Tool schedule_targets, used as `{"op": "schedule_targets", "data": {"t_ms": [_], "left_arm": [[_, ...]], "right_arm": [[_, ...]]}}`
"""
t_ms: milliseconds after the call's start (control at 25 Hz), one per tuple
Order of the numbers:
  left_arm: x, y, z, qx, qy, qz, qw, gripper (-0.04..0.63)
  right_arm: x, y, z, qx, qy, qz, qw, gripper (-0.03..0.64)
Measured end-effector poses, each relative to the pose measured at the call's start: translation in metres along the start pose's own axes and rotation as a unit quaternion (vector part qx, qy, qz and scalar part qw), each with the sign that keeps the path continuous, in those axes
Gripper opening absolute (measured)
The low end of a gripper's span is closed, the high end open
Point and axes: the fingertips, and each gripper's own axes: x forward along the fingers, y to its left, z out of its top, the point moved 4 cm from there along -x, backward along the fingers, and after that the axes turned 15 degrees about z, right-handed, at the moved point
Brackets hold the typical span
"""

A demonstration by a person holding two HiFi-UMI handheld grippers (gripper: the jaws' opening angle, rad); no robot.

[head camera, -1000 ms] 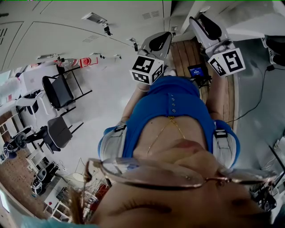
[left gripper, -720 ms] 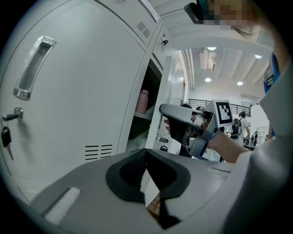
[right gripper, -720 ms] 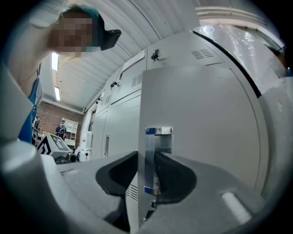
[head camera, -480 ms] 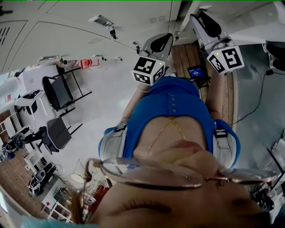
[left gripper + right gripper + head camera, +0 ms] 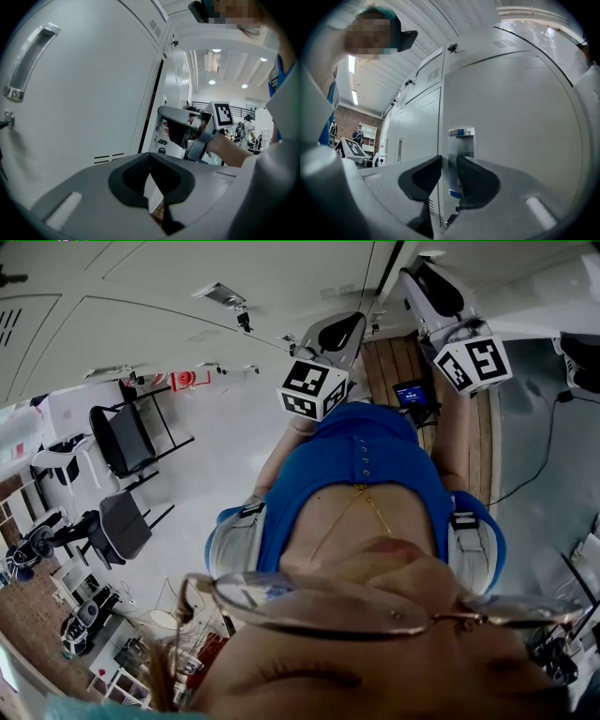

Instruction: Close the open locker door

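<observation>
The open locker door [image 5: 511,117] is a plain grey panel with a metal latch plate [image 5: 461,140] near its edge. My right gripper [image 5: 449,161] is at that edge with its jaws a narrow gap apart and closing. The door's edge and latch plate show in the gap, and whether the pads touch them is unclear. In the head view my right gripper [image 5: 433,287] reaches toward the pale door [image 5: 539,292] at the top right. My left gripper [image 5: 150,157] faces a closed locker door [image 5: 84,103], its pads meeting at the tips with nothing held. It sits lower left [image 5: 333,334] in the head view.
A row of closed lockers [image 5: 417,126] with bar handles [image 5: 28,61] runs to the left. A dark gap [image 5: 154,93] marks the open compartment. Folding chairs [image 5: 127,442] stand on the pale floor, and a wooden strip [image 5: 389,362] with a cable [image 5: 539,456] lies by the lockers.
Both grippers stay by the lockers, almost where they were. The head view has drifted slightly, so the chairs and locker handles sit a little further right.
</observation>
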Motion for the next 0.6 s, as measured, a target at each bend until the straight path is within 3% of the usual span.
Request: {"op": "schedule_targets", "data": {"t_ms": [400, 600], "left_arm": [[0.012, 0.006, 0.007, 0.007, -0.002, -0.011, 0.9999, -0.002], [0.017, 0.009, 0.008, 0.007, 0.001, -0.013, 0.9999, -0.002]], "right_arm": [[0.011, -0.012, -0.006, 0.025, -0.02, 0.008, 0.999, 0.095], [0.011, -0.02, -0.015, 0.023, -0.006, -0.013, 1.0, 0.049]]}}
